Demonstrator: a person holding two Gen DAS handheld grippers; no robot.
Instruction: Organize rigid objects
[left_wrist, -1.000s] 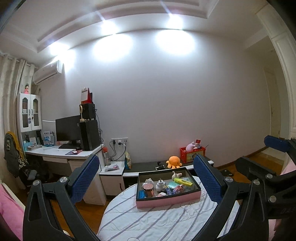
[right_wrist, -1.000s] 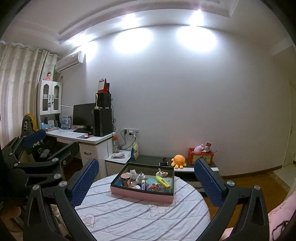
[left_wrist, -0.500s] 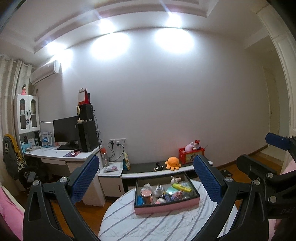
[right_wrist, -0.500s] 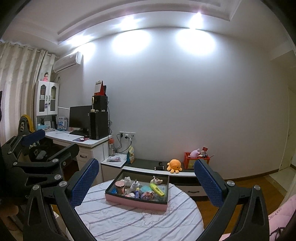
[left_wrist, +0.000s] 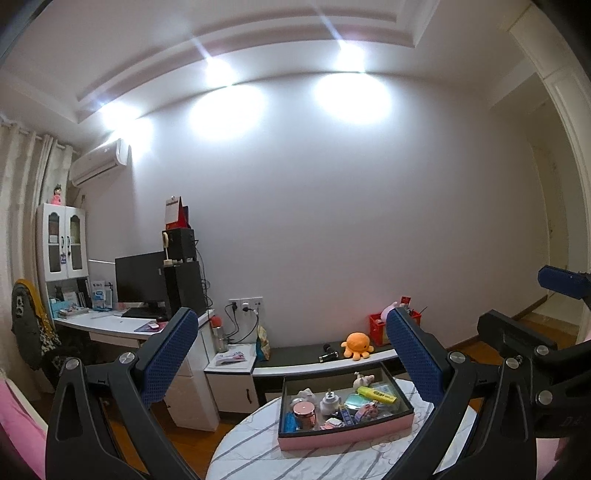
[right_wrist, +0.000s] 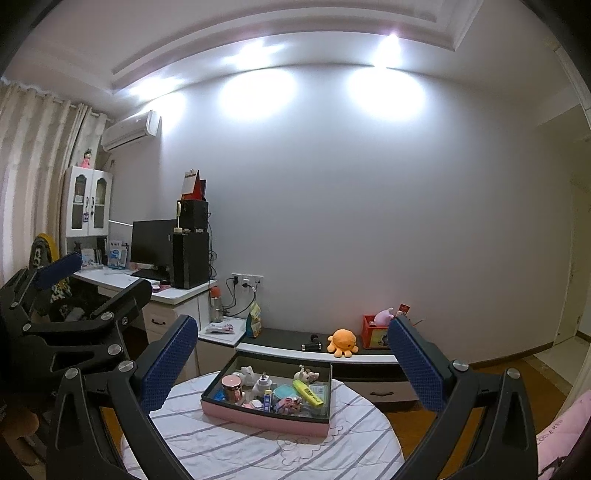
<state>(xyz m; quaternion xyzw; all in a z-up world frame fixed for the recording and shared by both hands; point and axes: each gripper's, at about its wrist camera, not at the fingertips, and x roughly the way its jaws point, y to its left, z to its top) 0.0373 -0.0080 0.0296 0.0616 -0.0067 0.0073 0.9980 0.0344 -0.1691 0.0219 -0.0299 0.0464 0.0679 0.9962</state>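
Left gripper jaws spread wide, holding nothing, right gripper likewise — both well above the pink tray, tray near the round table far edge.

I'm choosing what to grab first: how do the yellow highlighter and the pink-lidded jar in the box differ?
The yellow highlighter is long, slim and lies flat toward the right; the pink-lidded jar is short, round and stands upright at the left. Both sit inside the pink box, untouched.
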